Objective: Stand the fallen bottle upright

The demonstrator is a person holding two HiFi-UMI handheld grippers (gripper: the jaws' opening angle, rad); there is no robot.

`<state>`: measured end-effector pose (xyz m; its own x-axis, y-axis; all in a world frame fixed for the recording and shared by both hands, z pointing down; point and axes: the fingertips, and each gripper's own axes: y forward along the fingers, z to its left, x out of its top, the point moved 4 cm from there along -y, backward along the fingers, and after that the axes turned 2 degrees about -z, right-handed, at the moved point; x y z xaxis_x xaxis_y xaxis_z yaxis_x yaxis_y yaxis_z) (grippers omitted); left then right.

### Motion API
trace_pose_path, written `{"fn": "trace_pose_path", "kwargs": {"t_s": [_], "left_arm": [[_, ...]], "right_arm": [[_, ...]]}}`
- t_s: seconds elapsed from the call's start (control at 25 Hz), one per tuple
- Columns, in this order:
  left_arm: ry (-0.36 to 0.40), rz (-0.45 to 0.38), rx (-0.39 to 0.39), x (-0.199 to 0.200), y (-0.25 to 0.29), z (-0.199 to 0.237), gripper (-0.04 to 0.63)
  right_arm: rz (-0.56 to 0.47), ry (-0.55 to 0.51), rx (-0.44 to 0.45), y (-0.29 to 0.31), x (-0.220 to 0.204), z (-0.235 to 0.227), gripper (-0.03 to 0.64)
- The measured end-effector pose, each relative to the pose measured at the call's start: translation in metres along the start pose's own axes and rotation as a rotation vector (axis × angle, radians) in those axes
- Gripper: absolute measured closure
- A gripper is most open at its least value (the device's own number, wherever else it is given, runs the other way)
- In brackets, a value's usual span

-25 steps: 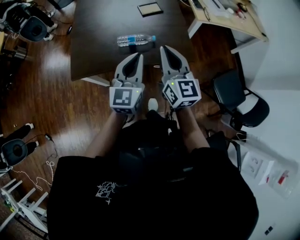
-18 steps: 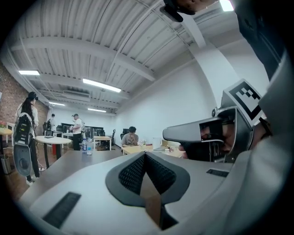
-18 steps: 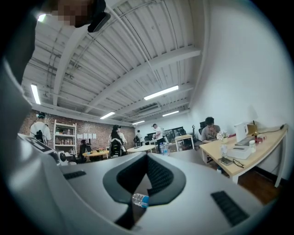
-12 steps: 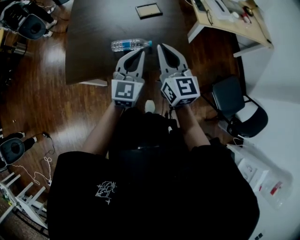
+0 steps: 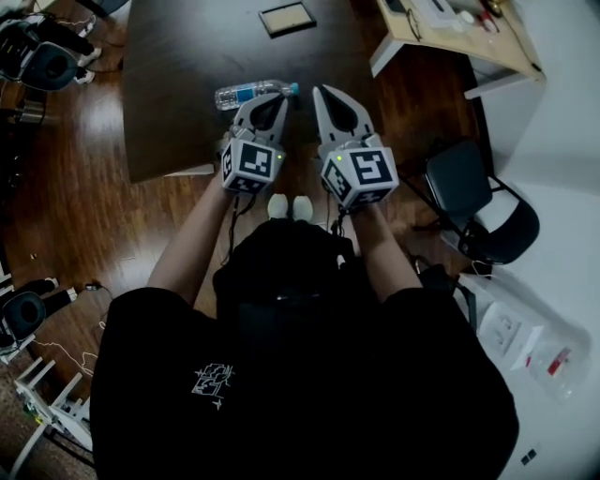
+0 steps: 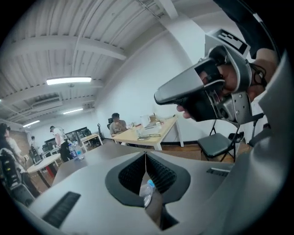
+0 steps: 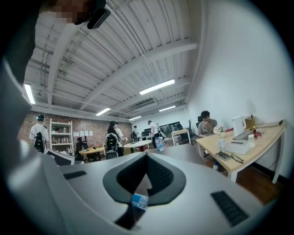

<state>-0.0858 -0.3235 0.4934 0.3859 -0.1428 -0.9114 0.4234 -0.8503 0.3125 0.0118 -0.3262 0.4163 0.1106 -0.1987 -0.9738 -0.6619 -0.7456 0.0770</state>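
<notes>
A clear plastic bottle point(image 5: 246, 93) with a blue label and blue cap lies on its side on the dark table point(image 5: 178, 112), cap to the right. My left gripper point(image 5: 273, 97) reaches over the table's near edge, its tips just right of the bottle's cap end. The jaws meet at the tips and are starting to open, with nothing between them. Through the gap behind them, the left gripper view shows the bottle point(image 6: 147, 193). My right gripper point(image 5: 322, 91) is shut and empty, a little right of the cap. Its own view shows the label point(image 7: 139, 200) behind the jaws.
A flat framed pad point(image 5: 287, 18) lies farther back on the table. At the right stand a light wooden desk point(image 5: 450, 33) with small items and a black chair point(image 5: 478, 202). Headsets and cables lie on the wood floor at the left point(image 5: 42, 61). People are in the background.
Both grippers have moved forward over the table edge toward the bottle. The left one has rolled and sunk, and its tips now sit next to the cap end.
</notes>
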Motion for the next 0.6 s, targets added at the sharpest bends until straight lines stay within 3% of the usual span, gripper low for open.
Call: {"fn": "trace_pose_path", "kwargs": {"t_s": [0.24,0.44,0.6], "left_arm": [[0.167,0.148,-0.178,-0.033,0.048,-0.002,0.505],[0.281,0.311,-0.32,-0.072,0.084,-0.009,0.393],[0.347,0.419,-0.396,-0.104,0.108,-0.015,0.393]], "right_arm": [[0.037,0.02,-0.039,0.015,-0.014,-0.008,0.607],[0.091,0.009,-0.047,0.031,-0.038,-0.022,0.607],[0.099,0.01,-0.064,0.042,-0.044,-0.036,0.607]]}}
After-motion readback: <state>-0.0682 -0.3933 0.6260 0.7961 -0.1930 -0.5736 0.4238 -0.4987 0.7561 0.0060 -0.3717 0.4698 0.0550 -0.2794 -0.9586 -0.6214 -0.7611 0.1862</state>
